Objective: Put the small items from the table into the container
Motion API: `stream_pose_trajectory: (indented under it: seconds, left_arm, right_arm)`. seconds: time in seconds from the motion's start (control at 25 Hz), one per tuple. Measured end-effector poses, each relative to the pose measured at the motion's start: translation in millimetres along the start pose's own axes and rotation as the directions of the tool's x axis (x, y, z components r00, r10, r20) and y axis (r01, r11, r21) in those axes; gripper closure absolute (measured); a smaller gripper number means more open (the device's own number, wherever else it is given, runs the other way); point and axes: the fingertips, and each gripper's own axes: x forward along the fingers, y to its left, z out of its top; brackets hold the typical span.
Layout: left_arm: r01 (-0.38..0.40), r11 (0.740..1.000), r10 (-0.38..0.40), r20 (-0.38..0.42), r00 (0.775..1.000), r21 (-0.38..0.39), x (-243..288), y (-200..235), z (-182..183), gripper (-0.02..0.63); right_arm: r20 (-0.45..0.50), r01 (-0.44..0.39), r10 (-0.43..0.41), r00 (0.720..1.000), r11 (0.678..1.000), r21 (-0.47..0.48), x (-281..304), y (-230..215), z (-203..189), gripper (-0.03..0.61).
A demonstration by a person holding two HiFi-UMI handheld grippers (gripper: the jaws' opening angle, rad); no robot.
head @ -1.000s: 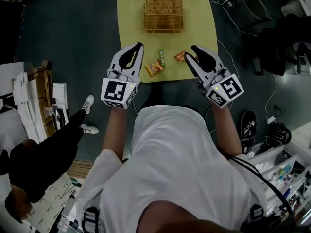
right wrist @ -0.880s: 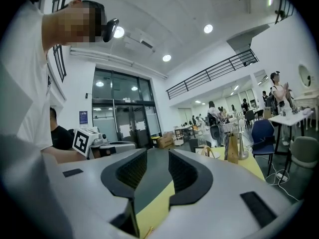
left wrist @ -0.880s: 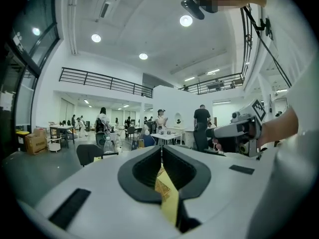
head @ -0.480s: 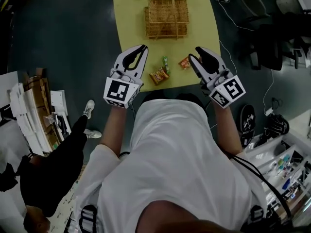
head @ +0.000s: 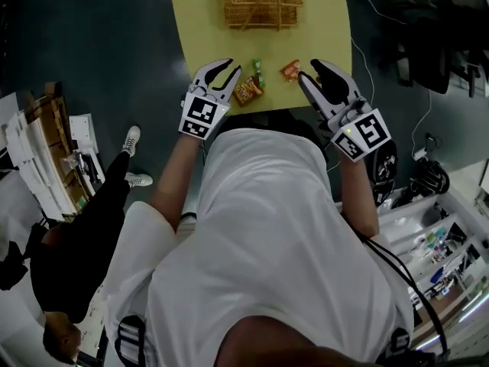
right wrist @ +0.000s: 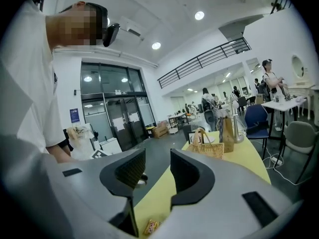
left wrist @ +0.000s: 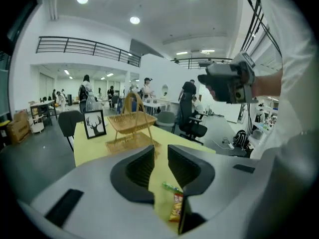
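Claw left (head: 230, 67), claw right (head: 308, 69) — tipped down, opening, empty.

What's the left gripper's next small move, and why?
Probably ease the left gripper toward the orange snack packet: its jaws are opening, empty, and the packet lies just beside them on the yellow table.

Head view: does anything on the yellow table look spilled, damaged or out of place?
Nothing stands out. Three small snack packets lie loose near the table's front edge, and the wicker basket stands upright beyond them.
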Motion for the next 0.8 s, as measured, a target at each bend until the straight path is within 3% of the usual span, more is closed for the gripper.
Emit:
stream_pose_trajectory:
  seconds: [0.12, 0.2, 0.28, 0.4, 0.56, 0.8]
  left_arm:
    - [0.037, 0.999, -0.041, -0.137, 0.99, -0.025, 28.5, -19.5, -61.7, 0.503]
    - [0.073, 0.997, -0.08, -0.24, 0.968, -0.039, 51.7, -35.7, -101.0, 0.472]
    - [0.12, 0.992, -0.129, -0.333, 0.934, -0.047, 67.3, -51.0, -135.9, 0.47]
    - [0.184, 0.981, -0.195, -0.454, 0.869, -0.069, 81.2, -72.2, -184.0, 0.413]
    - [0.211, 0.972, -0.234, -0.541, 0.808, -0.104, 89.6, -91.3, -223.6, 0.332]
    - [0.213, 0.968, -0.251, -0.615, 0.748, -0.136, 101.1, -101.5, -267.7, 0.241]
  right_arm:
    - [-0.025, -0.003, 0.003, 1.0, 1.0, 0.014, -15.1, -8.6, -10.2, 0.43]
    - [-0.047, -0.008, 0.009, 0.999, 1.0, 0.022, -25.9, -19.6, -16.4, 0.43]
    - [-0.063, -0.01, 0.012, 0.998, 0.999, 0.032, -32.6, -26.3, -21.8, 0.43]
    - [-0.081, -0.005, 0.009, 0.997, 0.999, 0.05, -38.7, -31.7, -29.3, 0.43]
    - [-0.108, 0.005, 0.001, 0.994, 0.998, 0.061, -46.0, -34.3, -38.0, 0.43]
    - [-0.131, 0.028, -0.017, 0.991, 0.996, 0.084, -48.9, -47.1, -50.3, 0.43]
